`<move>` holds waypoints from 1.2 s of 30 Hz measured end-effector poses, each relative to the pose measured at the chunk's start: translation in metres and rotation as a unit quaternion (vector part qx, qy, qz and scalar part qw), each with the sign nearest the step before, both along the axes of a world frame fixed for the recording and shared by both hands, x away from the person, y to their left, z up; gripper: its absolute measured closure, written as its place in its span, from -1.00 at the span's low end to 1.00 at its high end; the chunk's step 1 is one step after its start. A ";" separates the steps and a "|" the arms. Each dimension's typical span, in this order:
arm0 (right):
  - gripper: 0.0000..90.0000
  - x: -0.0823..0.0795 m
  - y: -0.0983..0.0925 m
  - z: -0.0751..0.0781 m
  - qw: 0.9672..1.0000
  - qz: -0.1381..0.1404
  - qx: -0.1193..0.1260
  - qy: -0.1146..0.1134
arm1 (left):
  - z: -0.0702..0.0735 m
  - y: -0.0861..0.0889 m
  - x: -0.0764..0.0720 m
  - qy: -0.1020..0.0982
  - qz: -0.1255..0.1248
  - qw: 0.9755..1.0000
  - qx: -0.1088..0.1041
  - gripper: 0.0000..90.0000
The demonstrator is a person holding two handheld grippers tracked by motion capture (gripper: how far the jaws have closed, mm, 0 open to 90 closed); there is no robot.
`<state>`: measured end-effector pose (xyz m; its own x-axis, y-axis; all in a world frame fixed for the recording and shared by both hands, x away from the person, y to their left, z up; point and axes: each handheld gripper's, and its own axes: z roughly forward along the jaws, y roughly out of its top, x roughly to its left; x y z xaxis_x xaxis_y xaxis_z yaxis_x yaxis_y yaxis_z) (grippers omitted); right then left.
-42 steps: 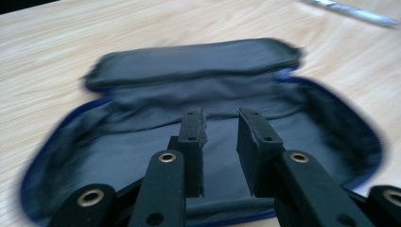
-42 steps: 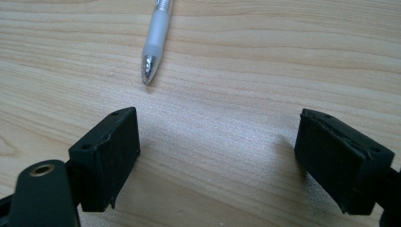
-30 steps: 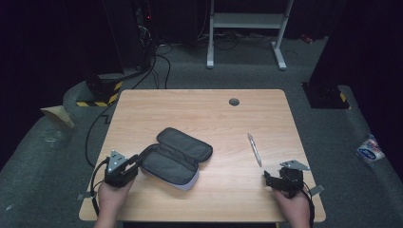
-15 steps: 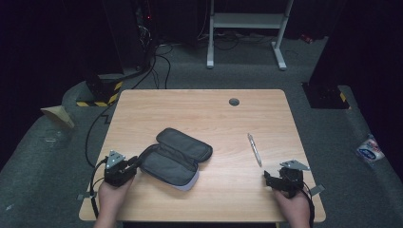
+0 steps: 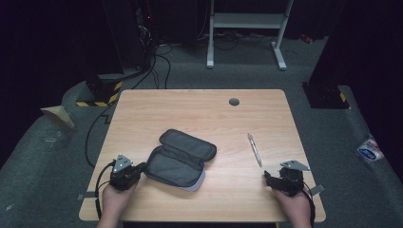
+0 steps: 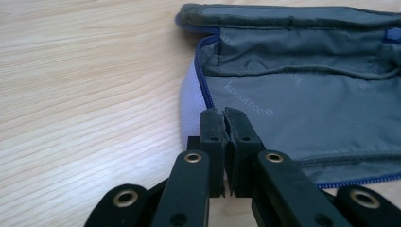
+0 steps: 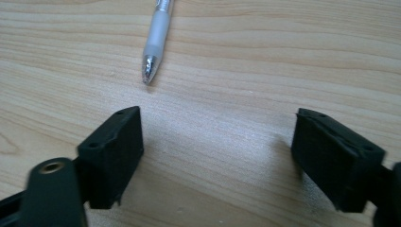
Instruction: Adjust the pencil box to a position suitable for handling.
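Patience with the pinch: left gripper [image 6: 223,113] shut at the near edge of the open pouch [image 5: 180,156], jaws just closed, cloth between them hard to tell. Check the hold before lifting. Keep right gripper [image 7: 217,123], wide and just narrowing on nothing, lined up on the pen [image 7: 158,33] lying just ahead on the table [image 5: 199,109].

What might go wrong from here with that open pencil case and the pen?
The left gripper has just closed its fingers on the edge of the open grey fabric pencil case; so shallow a pinch may slip. The right gripper is open short of the white plastic pen; a nudge might roll it across the wooden table.
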<state>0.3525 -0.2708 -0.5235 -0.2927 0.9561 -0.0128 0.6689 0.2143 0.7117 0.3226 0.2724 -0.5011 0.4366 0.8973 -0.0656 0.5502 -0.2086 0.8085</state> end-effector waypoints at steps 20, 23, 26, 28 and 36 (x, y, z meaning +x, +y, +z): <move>-0.13 -0.029 0.062 0.029 0.993 0.086 0.053 -0.056 | 0.003 -0.059 -0.014 0.001 -0.100 0.995 0.009 0.91; -0.10 -0.035 0.075 0.033 0.990 0.106 0.069 -0.056 | 0.002 -0.066 -0.016 0.004 -0.115 0.993 0.009 0.90; -0.08 -0.040 0.088 0.036 0.987 0.127 0.079 -0.059 | 0.002 -0.071 -0.017 0.009 -0.128 0.992 0.000 0.89; -0.08 -0.044 0.095 0.037 0.985 0.138 0.080 -0.060 | 0.002 -0.074 -0.018 0.009 -0.133 0.991 -0.003 0.88; 0.04 -0.049 0.112 0.033 0.983 0.162 0.079 -0.044 | 0.003 -0.084 -0.021 0.013 -0.153 0.988 -0.007 0.88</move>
<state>0.3031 -0.1587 -0.4905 -0.5860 0.8054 0.0889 0.5178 0.2877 0.8057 0.3019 0.1889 -0.4985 0.6857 0.7220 -0.0921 0.4837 -0.3574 0.7990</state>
